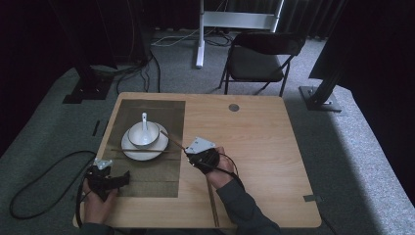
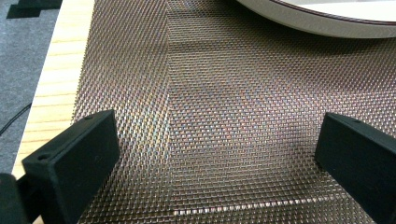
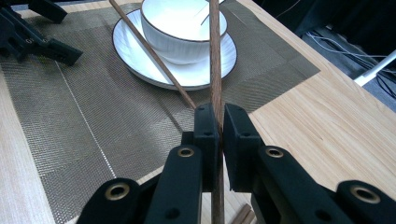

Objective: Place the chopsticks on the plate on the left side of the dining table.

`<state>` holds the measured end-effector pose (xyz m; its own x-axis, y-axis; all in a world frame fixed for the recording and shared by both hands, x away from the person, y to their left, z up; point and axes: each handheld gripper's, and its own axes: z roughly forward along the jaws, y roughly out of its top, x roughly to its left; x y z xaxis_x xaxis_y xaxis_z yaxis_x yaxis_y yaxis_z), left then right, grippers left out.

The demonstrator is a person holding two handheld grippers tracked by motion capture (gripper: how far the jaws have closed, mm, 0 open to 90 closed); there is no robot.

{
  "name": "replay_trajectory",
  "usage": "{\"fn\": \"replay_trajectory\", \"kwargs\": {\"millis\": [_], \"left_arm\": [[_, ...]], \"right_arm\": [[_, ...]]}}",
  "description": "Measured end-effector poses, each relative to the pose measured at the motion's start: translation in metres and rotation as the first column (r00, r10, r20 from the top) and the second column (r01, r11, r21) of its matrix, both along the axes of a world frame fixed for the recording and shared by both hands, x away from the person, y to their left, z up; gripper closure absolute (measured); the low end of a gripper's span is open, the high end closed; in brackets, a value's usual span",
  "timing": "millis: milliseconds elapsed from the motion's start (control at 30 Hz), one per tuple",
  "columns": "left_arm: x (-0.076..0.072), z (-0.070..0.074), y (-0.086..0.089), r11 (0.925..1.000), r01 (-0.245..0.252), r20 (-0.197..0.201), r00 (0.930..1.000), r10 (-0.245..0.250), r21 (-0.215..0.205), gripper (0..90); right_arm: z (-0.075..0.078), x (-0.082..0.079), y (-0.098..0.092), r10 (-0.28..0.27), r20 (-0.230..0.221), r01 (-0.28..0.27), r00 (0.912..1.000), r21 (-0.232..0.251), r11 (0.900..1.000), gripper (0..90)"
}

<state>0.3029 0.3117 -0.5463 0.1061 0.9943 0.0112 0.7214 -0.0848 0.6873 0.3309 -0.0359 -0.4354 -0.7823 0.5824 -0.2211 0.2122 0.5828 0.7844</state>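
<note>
Right gripper: clenched on a chopstick, lower centre of its view, tip over bowl | Left gripper: released, jaws wide above placemat | Second chopstick: across plate, upper left

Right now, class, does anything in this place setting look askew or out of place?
Yes: one chopstick lies slantwise across the plate, its tip on the placemat, not set neatly beside the bowl. Its partner is clamped in the right gripper, pointing toward the bowl.
</note>
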Motion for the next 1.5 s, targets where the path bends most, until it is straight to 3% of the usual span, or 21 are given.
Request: {"fn": "replay_trajectory", "kwargs": {"millis": [1500], "left_arm": [[0.000,0.000,0.000,1.0000,0.000,0.001,1.0000,0.000,0.000,0.1]], "right_arm": [[-0.009,0.013,0.040,0.113,-0.005,-0.113,0.9936,-0.018,0.993,84.4]]}}
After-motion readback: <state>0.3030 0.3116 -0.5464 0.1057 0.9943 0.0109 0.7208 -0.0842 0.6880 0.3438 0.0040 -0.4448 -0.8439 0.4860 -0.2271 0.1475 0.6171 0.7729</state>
